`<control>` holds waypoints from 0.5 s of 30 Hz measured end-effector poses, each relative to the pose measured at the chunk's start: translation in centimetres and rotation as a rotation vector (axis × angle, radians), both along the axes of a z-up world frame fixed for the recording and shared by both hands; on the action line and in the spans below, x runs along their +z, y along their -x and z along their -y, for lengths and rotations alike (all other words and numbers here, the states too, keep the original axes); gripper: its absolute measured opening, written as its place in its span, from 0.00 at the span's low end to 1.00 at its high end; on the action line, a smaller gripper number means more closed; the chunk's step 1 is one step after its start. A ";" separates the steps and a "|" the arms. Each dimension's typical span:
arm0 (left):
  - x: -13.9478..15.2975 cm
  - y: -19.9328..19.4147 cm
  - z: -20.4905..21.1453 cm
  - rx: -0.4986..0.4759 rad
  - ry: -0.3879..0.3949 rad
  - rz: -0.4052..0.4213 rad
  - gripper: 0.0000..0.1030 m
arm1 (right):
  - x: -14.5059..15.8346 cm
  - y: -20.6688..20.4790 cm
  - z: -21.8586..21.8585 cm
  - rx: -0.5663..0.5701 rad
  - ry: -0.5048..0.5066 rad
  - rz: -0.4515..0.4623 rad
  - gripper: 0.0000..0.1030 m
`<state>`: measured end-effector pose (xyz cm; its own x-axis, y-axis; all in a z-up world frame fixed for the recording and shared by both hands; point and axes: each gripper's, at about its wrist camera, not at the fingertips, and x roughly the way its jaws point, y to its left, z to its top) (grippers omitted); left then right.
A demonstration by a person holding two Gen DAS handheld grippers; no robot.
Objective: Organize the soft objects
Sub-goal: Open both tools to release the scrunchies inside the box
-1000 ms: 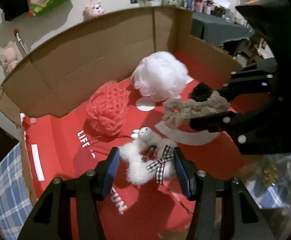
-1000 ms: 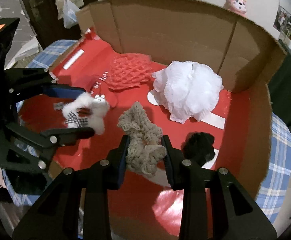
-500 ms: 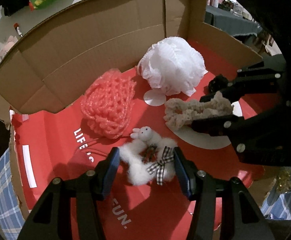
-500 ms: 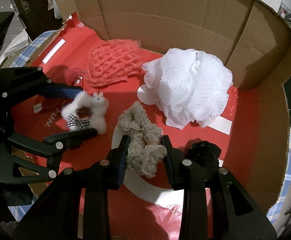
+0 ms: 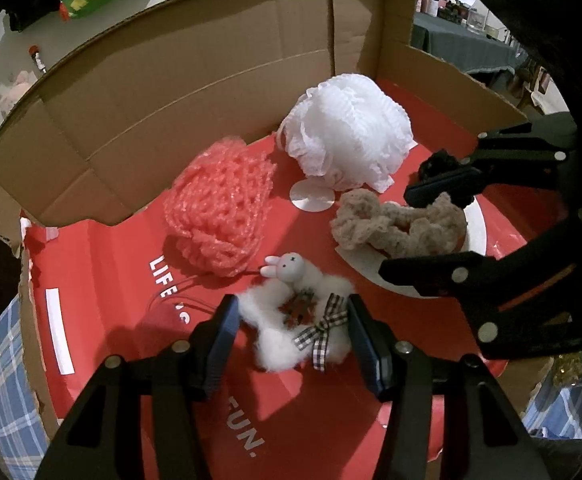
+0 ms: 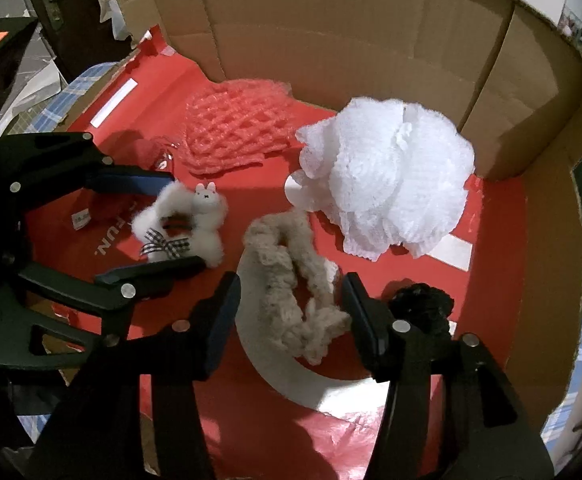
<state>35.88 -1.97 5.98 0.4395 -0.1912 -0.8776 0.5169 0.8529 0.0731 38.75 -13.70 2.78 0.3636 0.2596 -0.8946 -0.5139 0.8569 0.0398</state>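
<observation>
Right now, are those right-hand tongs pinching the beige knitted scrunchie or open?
Open. The right tongs straddle the beige knitted scrunchie, with red box floor showing between it and each pad.

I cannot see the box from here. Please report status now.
Left gripper open around fluffy white scrunchie. Right gripper open around beige scrunchie. Black scrunchie beside right finger.

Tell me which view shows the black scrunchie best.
Right wrist view: the black scrunchie lies on the red box floor, mostly visible beside the open right tool. In the left wrist view it is largely hidden behind that tool's finger.
</observation>
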 end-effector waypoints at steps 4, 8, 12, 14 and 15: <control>0.6 0.3 -0.3 0.009 0.011 0.013 0.59 | 0.5 0.3 0.1 -0.006 -0.008 0.008 0.50; 1.9 1.2 -0.8 0.022 0.034 0.040 0.66 | 1.4 0.8 0.6 -0.018 -0.025 0.024 0.50; 3.6 2.5 -1.5 0.041 0.066 0.072 0.71 | 2.6 1.8 1.6 -0.033 -0.048 0.042 0.54; 4.5 3.4 -2.0 0.051 0.091 0.090 0.74 | 3.6 2.6 1.8 -0.038 -0.053 0.062 0.56; 4.8 3.9 -2.2 0.057 0.098 0.100 0.75 | 4.0 3.0 2.0 -0.042 -0.055 0.074 0.56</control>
